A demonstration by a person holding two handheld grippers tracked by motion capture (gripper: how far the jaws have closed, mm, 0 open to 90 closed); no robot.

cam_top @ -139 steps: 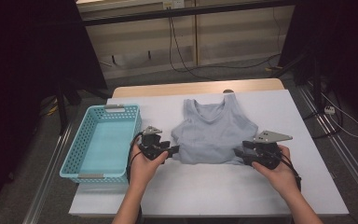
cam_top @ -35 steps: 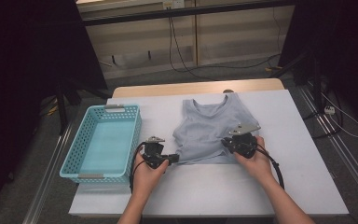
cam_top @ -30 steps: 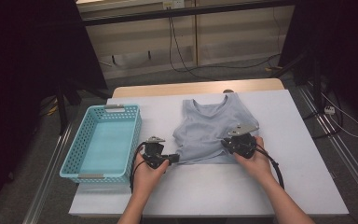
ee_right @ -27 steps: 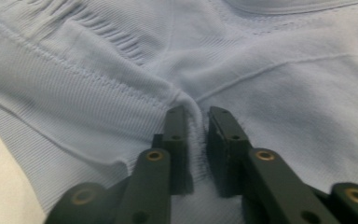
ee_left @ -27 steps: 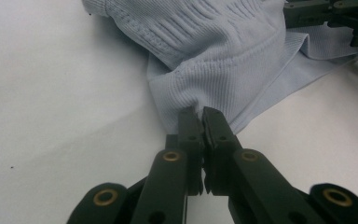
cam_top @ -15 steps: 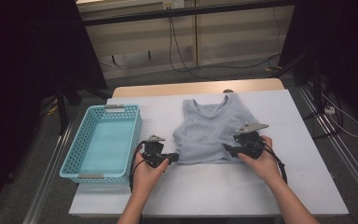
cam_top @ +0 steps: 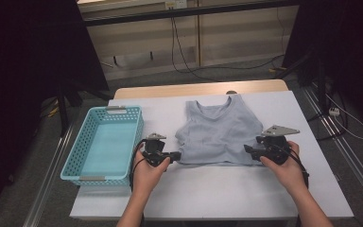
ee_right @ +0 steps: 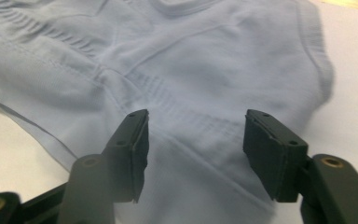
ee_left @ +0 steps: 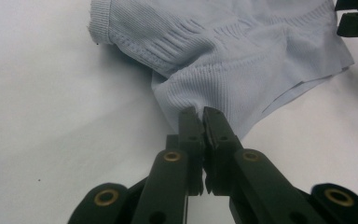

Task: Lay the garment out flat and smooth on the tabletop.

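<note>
Your white table (cam_top: 217, 189) carries two things: a light blue plastic basket (cam_top: 105, 144) standing at its left side, and a pale grey-blue tank top (cam_top: 220, 135) spread flat near the middle, neckline toward the far edge. The two lie just beside each other with bare tabletop between them.

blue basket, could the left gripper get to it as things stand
Probably not yet: the blue basket sits close beside the left gripper with bare table between, but that gripper is shut on the grey tank top hem and must let go first.
</note>
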